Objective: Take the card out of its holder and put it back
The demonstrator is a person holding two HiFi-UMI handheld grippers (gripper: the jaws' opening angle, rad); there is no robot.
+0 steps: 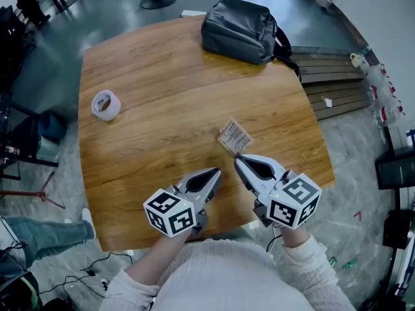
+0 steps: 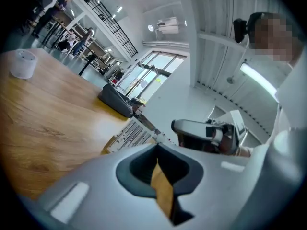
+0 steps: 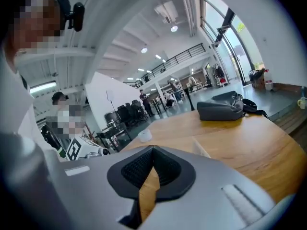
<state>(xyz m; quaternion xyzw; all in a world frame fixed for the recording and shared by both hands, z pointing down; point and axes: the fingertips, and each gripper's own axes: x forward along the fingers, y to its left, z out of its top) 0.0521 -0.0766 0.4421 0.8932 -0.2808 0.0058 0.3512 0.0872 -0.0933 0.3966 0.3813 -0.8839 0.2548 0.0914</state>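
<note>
The card in its clear holder (image 1: 234, 135) lies flat on the wooden table (image 1: 162, 109), right of the middle. My right gripper (image 1: 237, 159) is just below the holder's near edge, its jaws shut with nothing between them. My left gripper (image 1: 216, 172) sits a little lower and to the left, also shut and empty. In the left gripper view the card holder (image 2: 128, 137) lies just beyond the shut left gripper (image 2: 156, 145). The right gripper view shows the shut right gripper (image 3: 153, 148) and a pale corner of the holder (image 3: 201, 148) past it.
A grey backpack (image 1: 243, 30) rests at the table's far edge. A roll of tape (image 1: 105, 104) lies at the far left. Wooden slats (image 1: 334, 83) sit on the floor to the right. Cables and a person's leg (image 1: 39, 235) are at the lower left.
</note>
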